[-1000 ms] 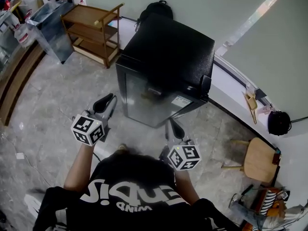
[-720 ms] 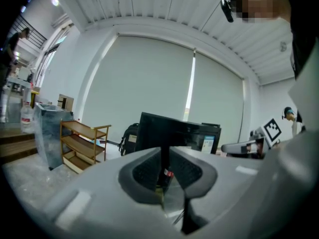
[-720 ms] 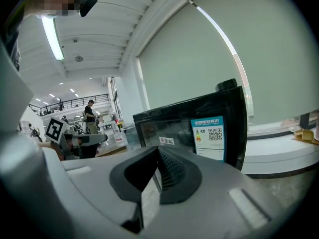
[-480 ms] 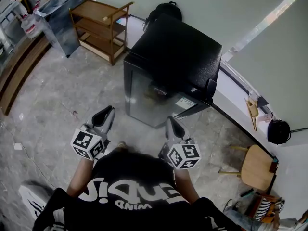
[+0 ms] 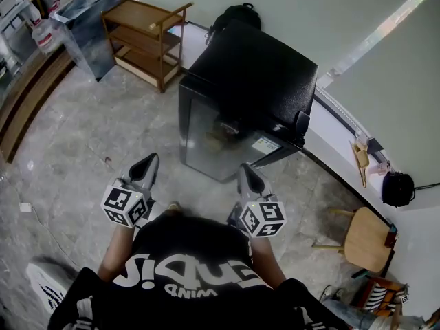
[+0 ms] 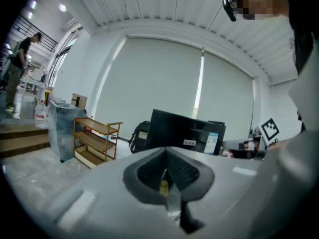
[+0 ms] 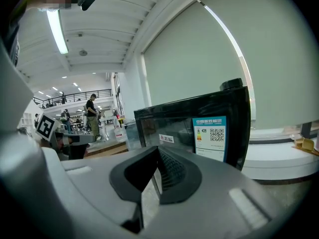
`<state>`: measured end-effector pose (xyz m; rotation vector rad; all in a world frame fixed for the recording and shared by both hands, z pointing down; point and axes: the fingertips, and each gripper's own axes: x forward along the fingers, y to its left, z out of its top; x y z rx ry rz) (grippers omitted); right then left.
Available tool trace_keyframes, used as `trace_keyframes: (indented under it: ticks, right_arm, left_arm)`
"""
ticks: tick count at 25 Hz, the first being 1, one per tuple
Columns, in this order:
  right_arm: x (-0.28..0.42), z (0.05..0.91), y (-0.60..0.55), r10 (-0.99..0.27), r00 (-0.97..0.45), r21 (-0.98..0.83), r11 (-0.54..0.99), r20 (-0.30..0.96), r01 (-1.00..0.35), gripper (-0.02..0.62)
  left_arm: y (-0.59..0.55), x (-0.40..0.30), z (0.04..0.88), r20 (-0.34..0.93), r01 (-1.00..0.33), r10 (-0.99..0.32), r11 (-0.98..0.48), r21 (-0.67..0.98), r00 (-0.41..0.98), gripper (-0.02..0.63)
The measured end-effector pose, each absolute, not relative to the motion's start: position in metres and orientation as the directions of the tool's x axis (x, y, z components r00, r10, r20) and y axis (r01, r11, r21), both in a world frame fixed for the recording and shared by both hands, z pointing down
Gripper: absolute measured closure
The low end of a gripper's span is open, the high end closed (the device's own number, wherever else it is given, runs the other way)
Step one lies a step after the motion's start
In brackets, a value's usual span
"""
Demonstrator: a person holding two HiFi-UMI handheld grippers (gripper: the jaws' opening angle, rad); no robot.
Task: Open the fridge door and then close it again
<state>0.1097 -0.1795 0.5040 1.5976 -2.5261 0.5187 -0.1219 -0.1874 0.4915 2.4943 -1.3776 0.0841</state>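
The black mini fridge (image 5: 247, 81) stands on the marble floor against the white ledge, and its glass door (image 5: 213, 143) is closed. Both grippers hover a short way in front of the door, touching nothing. My left gripper (image 5: 147, 163) is off the door's left corner, its jaws shut and empty. My right gripper (image 5: 246, 173) sits before the door's right half, its pads together with nothing between them. In the left gripper view the fridge (image 6: 185, 132) lies ahead past the left gripper (image 6: 166, 159). In the right gripper view the fridge's door label (image 7: 210, 136) is near, above the right gripper (image 7: 158, 157).
A wooden shelf unit (image 5: 146, 41) and a metal-clad cabinet (image 5: 84, 20) stand at the back left. A black backpack (image 5: 231, 12) rests behind the fridge. A wooden chair (image 5: 367, 235) is at the right, and a dark round object (image 5: 398, 188) on the ledge. People stand far off (image 7: 92, 114).
My left gripper has drawn back from the fridge toward my body and its jaws have come together. The right gripper has hardly moved. The fridge door stays closed.
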Motion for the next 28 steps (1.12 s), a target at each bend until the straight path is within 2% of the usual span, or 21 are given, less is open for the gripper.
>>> trace_keyframes:
  ticks: [28]
  right_arm:
    - [0.100,0.496,-0.174,-0.840,-0.479,-0.224,0.431,0.254,-0.874,0.598]
  left_arm:
    - [-0.192,-0.120,0.487,0.200,-0.837,-0.818,-0.495,0.232,0.539,0.604]
